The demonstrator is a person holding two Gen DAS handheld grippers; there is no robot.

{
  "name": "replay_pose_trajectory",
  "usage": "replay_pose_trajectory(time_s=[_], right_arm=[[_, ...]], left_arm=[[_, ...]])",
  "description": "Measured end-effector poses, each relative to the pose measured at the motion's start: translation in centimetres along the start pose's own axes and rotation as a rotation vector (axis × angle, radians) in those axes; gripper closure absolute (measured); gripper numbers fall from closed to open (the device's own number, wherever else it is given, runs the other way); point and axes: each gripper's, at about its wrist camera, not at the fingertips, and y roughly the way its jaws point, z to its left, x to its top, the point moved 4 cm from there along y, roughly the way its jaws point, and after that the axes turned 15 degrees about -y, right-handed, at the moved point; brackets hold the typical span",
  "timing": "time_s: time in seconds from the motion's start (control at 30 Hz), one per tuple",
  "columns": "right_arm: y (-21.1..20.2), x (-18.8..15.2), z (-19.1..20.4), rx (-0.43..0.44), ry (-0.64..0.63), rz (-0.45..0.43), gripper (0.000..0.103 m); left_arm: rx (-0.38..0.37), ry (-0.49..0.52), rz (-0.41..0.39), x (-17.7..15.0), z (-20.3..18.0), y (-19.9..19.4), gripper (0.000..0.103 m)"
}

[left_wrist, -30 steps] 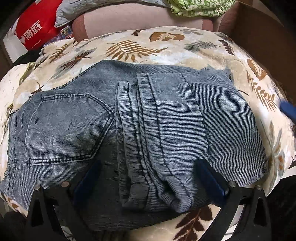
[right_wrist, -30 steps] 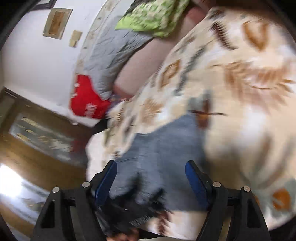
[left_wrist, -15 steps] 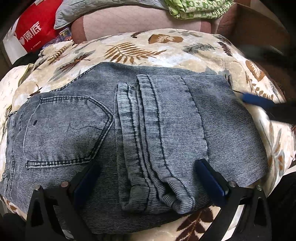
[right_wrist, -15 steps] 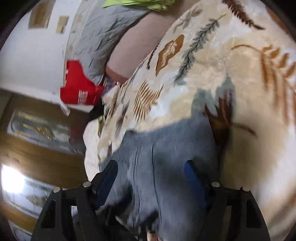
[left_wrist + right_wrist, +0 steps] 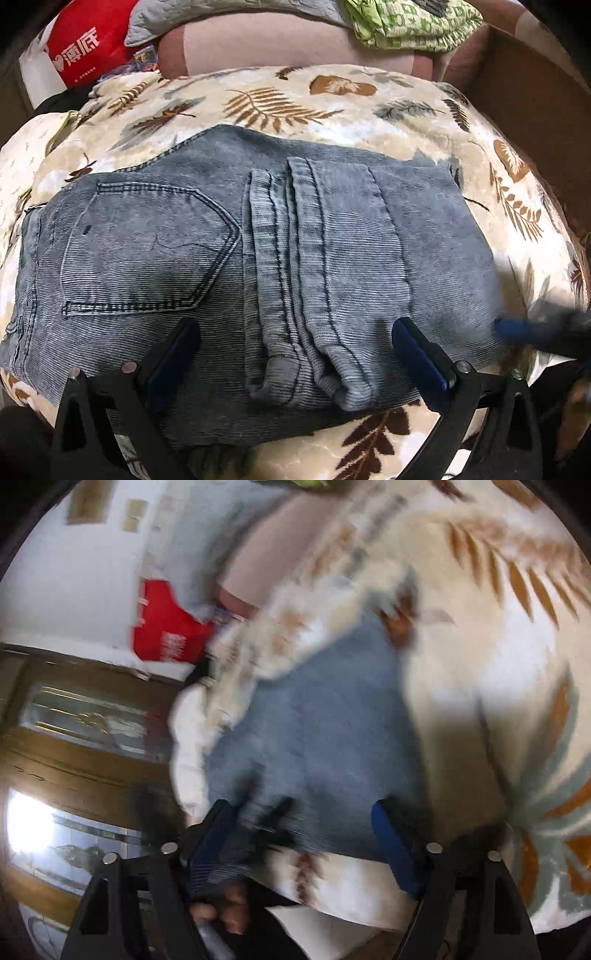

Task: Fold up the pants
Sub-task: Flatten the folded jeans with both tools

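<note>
While the pants (image 5: 236,266) lie folded across the leaf-print blanket (image 5: 280,107), their grey-blue corduroy is seen spread flat, with a stitched back pocket (image 5: 147,251) toward the left of the left wrist view and the doubled leg ends (image 5: 310,280) laid over the middle. The left gripper (image 5: 295,354) is held low over the near edge of the fabric, its blue-padded fingers (image 5: 417,354) set wide apart on either side of the leg ends; nothing is clamped between them, and whether the pads touch the cloth cannot be told. At the right edge of the same view a blurred blue fingertip of the right gripper (image 5: 517,330) is seen just beside the right side of the pants. In the right wrist view, which is heavily blurred, that gripper's fingers (image 5: 395,849) are likewise spread apart, with the near corner of the pants between them but not pinched. Beyond the blanket a pink cushion (image 5: 266,48) is seen, a green patterned cloth (image 5: 410,26) resting on it, a red bag (image 5: 85,48) to its left, and a brown cardboard box (image 5: 532,88) at the far right.
</note>
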Motion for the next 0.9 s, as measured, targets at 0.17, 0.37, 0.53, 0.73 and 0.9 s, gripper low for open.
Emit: replay_pose_trajectory(time_s=[0.17, 0.37, 0.53, 0.73, 0.9], right_arm=[[-0.9, 0.5, -0.1, 0.030, 0.008, -0.061, 0.022], [-3.1, 1.8, 0.9, 0.006, -0.019, -0.112, 0.022], [-3.9, 6.7, 4.3, -0.209, -0.183, -0.105, 0.022], [1.7, 12.2, 5.3, -0.119, -0.235, -0.028, 0.022], [4.4, 12.7, 0.8, -0.233, -0.134, -0.012, 0.022]], left_arm=[[0.024, 0.042, -0.004, -0.4, -0.4, 0.8, 0.000], [0.010, 0.053, -0.005, -0.4, -0.5, 0.8, 0.000], [0.001, 0.059, -0.019, -0.4, -0.6, 0.6, 0.000], [-0.008, 0.061, -0.026, -0.5, -0.6, 0.5, 0.000], [-0.023, 0.071, -0.028, -0.5, -0.5, 0.5, 0.000]])
